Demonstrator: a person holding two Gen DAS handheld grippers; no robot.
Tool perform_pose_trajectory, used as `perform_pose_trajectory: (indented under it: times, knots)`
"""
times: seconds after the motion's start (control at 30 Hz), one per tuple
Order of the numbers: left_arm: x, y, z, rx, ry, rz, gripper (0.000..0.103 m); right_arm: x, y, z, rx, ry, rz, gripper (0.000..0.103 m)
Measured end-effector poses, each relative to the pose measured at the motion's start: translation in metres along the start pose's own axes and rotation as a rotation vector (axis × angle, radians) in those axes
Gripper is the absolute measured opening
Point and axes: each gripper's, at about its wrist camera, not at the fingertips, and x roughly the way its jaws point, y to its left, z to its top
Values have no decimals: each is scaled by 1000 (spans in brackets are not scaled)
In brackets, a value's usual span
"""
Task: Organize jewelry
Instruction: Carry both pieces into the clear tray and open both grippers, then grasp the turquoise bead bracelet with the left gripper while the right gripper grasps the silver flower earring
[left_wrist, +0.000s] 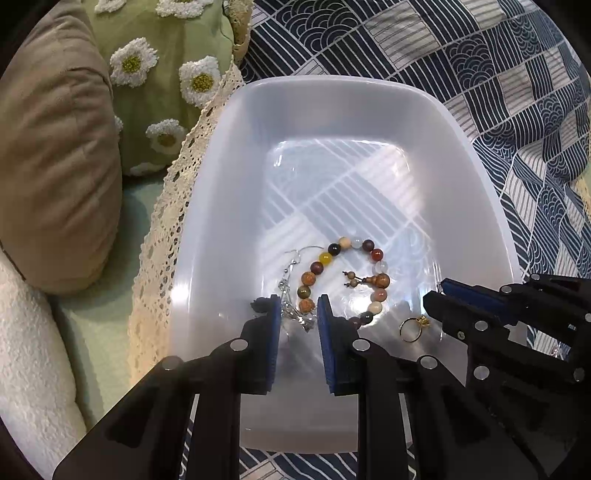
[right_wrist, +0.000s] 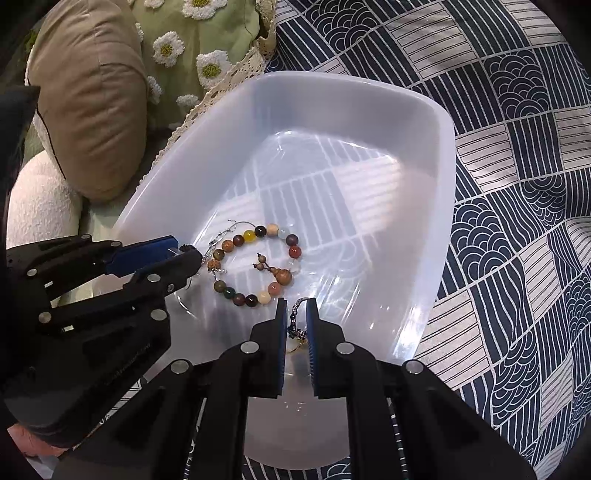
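A white plastic bin (left_wrist: 207, 206) (right_wrist: 436, 206) holds a multicoloured bead bracelet (left_wrist: 325, 258) (right_wrist: 249, 236), a silver dangling earring (left_wrist: 286, 288) (right_wrist: 218, 240) and a gold ring (left_wrist: 412, 328). My left gripper (left_wrist: 297, 314) (right_wrist: 181, 254) hangs open just above the earring's lower end, its blue pads on either side of it. My right gripper (right_wrist: 295, 314) (left_wrist: 437, 290) hovers over the gold ring, its jaws a narrow gap apart around a small dark chain piece (right_wrist: 295, 321). Whether the pads press on the chain is unclear.
The bin sits on a navy and white patterned bedspread (left_wrist: 498, 92) (right_wrist: 517, 147). A tan cushion (left_wrist: 55, 166) (right_wrist: 92, 110), a green daisy pillow (left_wrist: 166, 74) (right_wrist: 199, 37) with lace trim and a white fleecy blanket (left_wrist: 33, 369) lie to the left.
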Motion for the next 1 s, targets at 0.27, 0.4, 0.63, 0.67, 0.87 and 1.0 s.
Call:
perform_pose_trajectory:
  times: [0.27, 0.4, 0.63, 0.67, 0.87, 1.0]
  knots:
    - [-9, 6, 1, -15, -26, 5, 34, -13, 2, -1, -4, -28, 4, 28]
    - [-28, 12, 3, -39, -72, -23, 41, -44, -3, -2, 15, -76, 14, 28]
    - [-84, -2, -20, -52, -198, -84, 60, -125, -32, -36, 55, -206, -30, 55]
    - [-92, -7, -27, -53, -215, -99, 65, -131, -37, -42, 64, -211, -41, 56]
    - [-122, -47, -68, -2, -271, -178, 85, -147, -86, -108, 135, -208, -126, 65]
    - [-112, -76, -99, -4, -223, -255, 85, -135, -116, -152, 198, -154, -132, 65]
